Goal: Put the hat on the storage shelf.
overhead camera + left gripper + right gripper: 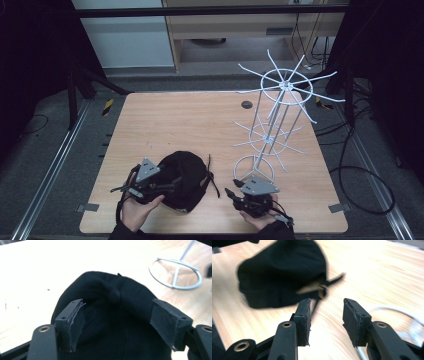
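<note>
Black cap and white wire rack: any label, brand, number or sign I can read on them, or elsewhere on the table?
None legible.
Black cap: plain fabric, no print or tag showing.
Strap buckle: blurred, nothing readable.
White wire rack: bare wire.
Table: no markings.

The black fabric cap (186, 179) with a thin back strap and a small metal buckle (322, 290) lies on the light wooden table (175, 120), near its front edge. Its soft crown is crumpled, and the strap ends trail toward the white wire rack (280, 115).
</note>
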Motion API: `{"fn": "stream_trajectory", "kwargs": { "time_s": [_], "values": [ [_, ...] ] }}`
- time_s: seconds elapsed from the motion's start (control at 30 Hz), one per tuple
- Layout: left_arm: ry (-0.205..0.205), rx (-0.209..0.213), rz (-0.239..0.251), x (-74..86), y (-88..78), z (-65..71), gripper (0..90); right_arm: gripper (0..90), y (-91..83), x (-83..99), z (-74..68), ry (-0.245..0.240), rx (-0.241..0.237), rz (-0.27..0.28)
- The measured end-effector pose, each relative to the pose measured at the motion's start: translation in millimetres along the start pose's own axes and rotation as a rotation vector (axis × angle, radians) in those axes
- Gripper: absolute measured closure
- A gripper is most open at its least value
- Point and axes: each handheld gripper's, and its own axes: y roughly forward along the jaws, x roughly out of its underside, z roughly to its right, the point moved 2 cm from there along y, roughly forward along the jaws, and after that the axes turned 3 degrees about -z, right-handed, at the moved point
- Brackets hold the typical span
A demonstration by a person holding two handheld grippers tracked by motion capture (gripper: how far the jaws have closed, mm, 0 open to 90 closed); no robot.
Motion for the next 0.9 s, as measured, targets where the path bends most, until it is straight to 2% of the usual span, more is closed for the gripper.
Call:
{"fn": "stream_trajectory", "kwargs": {
  "time_s": [0.2,0.33,0.43,0.6,0.73,0.87,0.9],
  "values": [
    [-0.059,-0.028,-0.034,-10.0,21.4,1.7,23.9,56.4,-31.5,21.4,28.7,0.089,0.094,0.002],
    [-0.088,-0.038,-0.066,-8.4,34.4,-0.9,25.9,54.9,-47.2,32.2,47.6,0.151,0.166,0.003],
    [-0.115,-0.039,-0.084,-5.4,41.7,-3.7,29.7,53.2,-54.1,37.8,62.1,0.175,0.224,0.004],
    [-0.152,-0.049,-0.114,-0.5,50.5,-8.1,39.9,51.0,-58.6,47.2,85.9,0.212,0.304,-0.009],
    [-0.173,-0.061,-0.129,2.4,53.6,-13.2,55.0,51.0,-59.9,54.1,102.4,0.246,0.34,-0.02],
    [-0.192,-0.073,-0.129,4.4,52.6,-19.3,70.8,51.1,-59.4,58.2,111.3,0.281,0.346,-0.033],
    [-0.193,-0.075,-0.125,4.6,51.1,-20.8,72.9,51.1,-59.5,59.0,113.5,0.272,0.351,-0.033]
  ]
}}
